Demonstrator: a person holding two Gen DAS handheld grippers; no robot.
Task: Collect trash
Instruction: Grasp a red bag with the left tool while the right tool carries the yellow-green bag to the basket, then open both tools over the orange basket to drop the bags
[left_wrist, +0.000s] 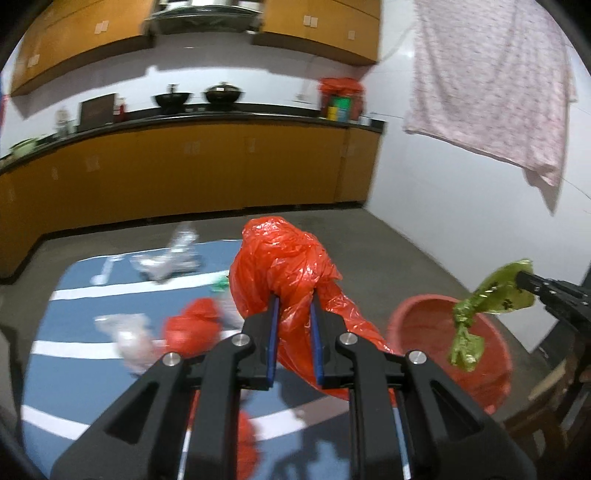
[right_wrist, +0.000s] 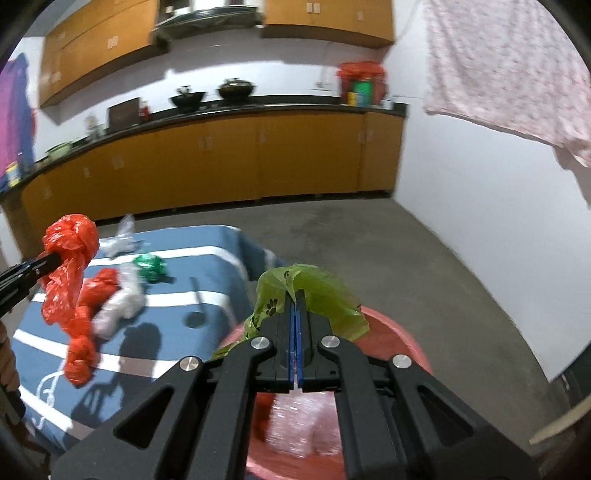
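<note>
My left gripper (left_wrist: 294, 300) is shut on a crumpled red plastic bag (left_wrist: 280, 258) and holds it above the blue striped table (left_wrist: 66, 354); the bag also shows in the right wrist view (right_wrist: 68, 254). My right gripper (right_wrist: 296, 295) is shut on a light green plastic bag (right_wrist: 314, 288) with paw prints, held over the red basin (right_wrist: 402, 339). In the left wrist view the green bag (left_wrist: 491, 291) hangs above the basin (left_wrist: 417, 317). The basin holds clear plastic (right_wrist: 295, 428) and something red.
More trash lies on the table: red bags (right_wrist: 99, 288), a white bag (right_wrist: 118, 306), a dark green wad (right_wrist: 149, 266), clear plastic (right_wrist: 120, 236). Orange kitchen cabinets (right_wrist: 258, 158) stand behind. A pink cloth (right_wrist: 517, 74) hangs at the right. A wooden chair (left_wrist: 546, 391) is beside the basin.
</note>
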